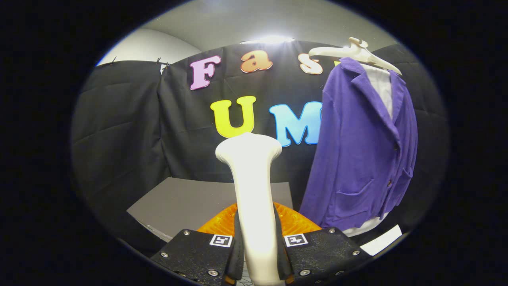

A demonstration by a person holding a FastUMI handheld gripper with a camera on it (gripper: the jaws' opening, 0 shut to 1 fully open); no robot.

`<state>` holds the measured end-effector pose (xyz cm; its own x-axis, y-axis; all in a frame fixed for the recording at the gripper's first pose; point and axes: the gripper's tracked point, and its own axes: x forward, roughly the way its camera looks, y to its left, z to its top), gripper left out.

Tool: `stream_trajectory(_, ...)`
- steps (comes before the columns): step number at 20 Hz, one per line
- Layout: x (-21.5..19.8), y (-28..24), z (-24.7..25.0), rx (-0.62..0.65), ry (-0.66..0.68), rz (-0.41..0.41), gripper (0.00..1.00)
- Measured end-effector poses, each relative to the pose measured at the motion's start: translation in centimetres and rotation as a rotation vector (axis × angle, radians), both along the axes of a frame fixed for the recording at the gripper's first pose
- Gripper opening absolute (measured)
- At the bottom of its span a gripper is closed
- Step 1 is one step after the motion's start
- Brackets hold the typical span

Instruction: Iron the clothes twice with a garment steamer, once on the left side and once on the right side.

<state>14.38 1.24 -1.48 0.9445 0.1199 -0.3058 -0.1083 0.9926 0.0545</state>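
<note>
Closest in, at the bottom centre of the frame, the gripper [258, 254] has its two black fingers [198, 254] pressed against either side of the white garment steamer [254, 190]; each finger carries a small square marker on its top face. The steamer's handle is pinched between them and rises straight up through the middle of the picture, widening into a rounded head just below centre. Behind the handle, fanning out to both sides just above the fingers, sits a ribbed orange part [295, 222] of the tool.

Past that, in the lower left of centre, lies a flat grey tabletop [186, 202], its far edge meeting the booth's black wall. A strip of white sheet [383, 240] shows at the lower right, under the clothing.

Further back, on the right side of the frame, the purple jacket [361, 159] hangs facing the camera, with lapels, a patch pocket and small dark buttons down its front. A white shirt [381, 85] shows at its collar opening and again below its hem. Both hang from a white hanger [357, 51] at the upper right. The steamer's head stands well apart from the jacket, to its left.
</note>
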Motion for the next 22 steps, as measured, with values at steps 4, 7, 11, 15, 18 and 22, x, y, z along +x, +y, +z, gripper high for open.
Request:
stream_trajectory(4, -4.4, -4.5, 2.1, 0.027, -0.063, 0.001, 0.33)
stream_trajectory(7, -6.5, -6.8, 3.6, 0.013, -0.101, 0.005, 0.33)
stream_trajectory(11, -7.7, -9.3, 6.5, 0.041, -0.149, -0.024, 0.33)
stream_trajectory(15, -7.3, -12.4, 8.4, 0.071, -0.187, -0.108, 0.33)
stream_trajectory(18, -4.2, -15.0, 9.0, 0.077, -0.204, -0.198, 0.33)
stream_trajectory(22, -1.1, -17.8, 9.3, 0.069, -0.221, -0.307, 0.33)
